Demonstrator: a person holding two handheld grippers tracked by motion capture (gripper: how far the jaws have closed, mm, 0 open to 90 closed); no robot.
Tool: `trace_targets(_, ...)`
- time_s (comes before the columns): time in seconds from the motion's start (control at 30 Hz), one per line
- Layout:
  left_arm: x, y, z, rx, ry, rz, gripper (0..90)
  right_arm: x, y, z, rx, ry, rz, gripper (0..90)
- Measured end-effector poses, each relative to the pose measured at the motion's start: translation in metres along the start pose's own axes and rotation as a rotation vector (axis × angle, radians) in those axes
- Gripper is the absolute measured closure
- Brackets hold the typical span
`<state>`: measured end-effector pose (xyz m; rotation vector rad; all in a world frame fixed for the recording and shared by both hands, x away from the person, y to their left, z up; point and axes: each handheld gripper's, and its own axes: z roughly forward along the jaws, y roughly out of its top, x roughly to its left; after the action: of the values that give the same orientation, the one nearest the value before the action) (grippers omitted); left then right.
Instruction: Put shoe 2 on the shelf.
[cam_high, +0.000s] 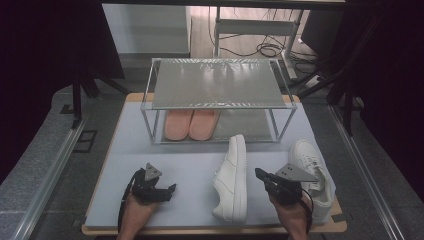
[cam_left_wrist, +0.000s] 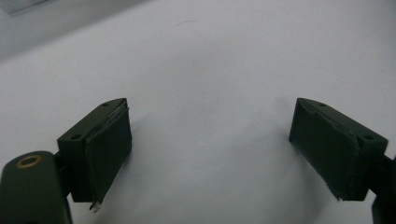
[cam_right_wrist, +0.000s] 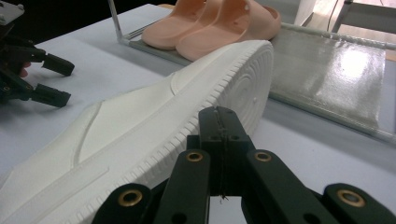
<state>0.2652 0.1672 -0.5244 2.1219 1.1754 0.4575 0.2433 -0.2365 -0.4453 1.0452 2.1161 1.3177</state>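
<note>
**Here: right claw closed beside tipped white sneaker**

Right claw (cam_right_wrist: 219, 122), jaws pressed together, holding nothing, just beside the sole of a white leather sneaker (cam_high: 232, 179) lying on its side mid-tabletop (cam_high: 150, 155). Left claw (cam_left_wrist: 210, 149) wide open, empty, above bare surface. Second white sneaker (cam_high: 312, 175) upright at right.

White sneaker (cam_high: 232, 177) on its side between left hand-held gripper (cam_high: 171, 189) and right hand-held gripper (cam_high: 258, 173).
</note>
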Motion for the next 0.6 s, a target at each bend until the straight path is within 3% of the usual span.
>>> trace_targets(0.3, 0.000, 0.000, 0.000, 0.000, 0.000, 0.000, 13.1, 0.007, 0.007, 0.010, -0.014, 0.047, -0.018, 90.0)
trace_targets(0.6, 0.000, 0.000, 0.000, 0.000, 0.000, 0.001, 13.2, 0.019, 0.006, 0.027, 0.009, 0.083, -0.040, 90.0)
